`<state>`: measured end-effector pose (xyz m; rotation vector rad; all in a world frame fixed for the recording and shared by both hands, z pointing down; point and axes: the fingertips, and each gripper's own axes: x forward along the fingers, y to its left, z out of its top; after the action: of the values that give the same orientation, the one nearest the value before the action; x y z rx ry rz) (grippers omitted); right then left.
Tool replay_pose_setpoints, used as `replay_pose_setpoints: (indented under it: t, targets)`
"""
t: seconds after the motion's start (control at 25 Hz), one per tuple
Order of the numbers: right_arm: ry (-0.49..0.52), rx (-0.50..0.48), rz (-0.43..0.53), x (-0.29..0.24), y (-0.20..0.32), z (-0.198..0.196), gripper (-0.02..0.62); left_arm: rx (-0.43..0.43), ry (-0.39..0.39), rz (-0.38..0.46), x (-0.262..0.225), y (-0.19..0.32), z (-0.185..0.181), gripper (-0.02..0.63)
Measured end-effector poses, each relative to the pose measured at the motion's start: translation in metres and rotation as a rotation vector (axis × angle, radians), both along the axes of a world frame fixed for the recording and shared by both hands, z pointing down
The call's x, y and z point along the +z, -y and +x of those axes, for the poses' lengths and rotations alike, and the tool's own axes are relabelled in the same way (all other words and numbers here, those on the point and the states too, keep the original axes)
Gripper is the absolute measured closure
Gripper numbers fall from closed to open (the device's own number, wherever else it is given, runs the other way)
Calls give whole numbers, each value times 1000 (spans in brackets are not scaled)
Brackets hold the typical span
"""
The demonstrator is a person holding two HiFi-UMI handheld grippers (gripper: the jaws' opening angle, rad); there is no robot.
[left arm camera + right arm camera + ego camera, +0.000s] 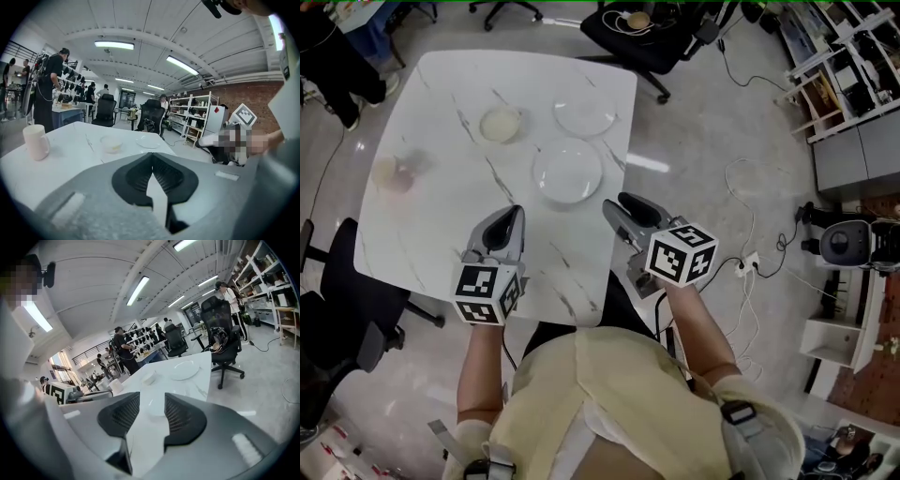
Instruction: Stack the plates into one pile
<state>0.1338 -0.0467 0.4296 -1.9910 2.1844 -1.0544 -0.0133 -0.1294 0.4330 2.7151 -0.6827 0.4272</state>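
Nothing picked up yet, pile not started

Fingers on the left gripper [516,214] are pressed together on nothing; on the right gripper [616,202] they're spread, also empty. The near plate [567,171] sits just ahead on the worktop [441,216], with the far plate [584,112] beyond it, apart. Both look clear and low-rimmed, so I'd guess a shallow pinch slips off, or a nudge shoves one into the bowl [501,124].
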Motion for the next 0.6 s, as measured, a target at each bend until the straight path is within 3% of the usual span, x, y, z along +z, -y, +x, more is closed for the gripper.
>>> replay_pose_setpoints:
  t: [0.28,0.6]
  targets:
    - [25,-83,-17,7,29,33,460,-83,34,-12,10,0,21,601]
    - [53,-99,-60,28,59,90,460,-170,67,5,18,9,54,601]
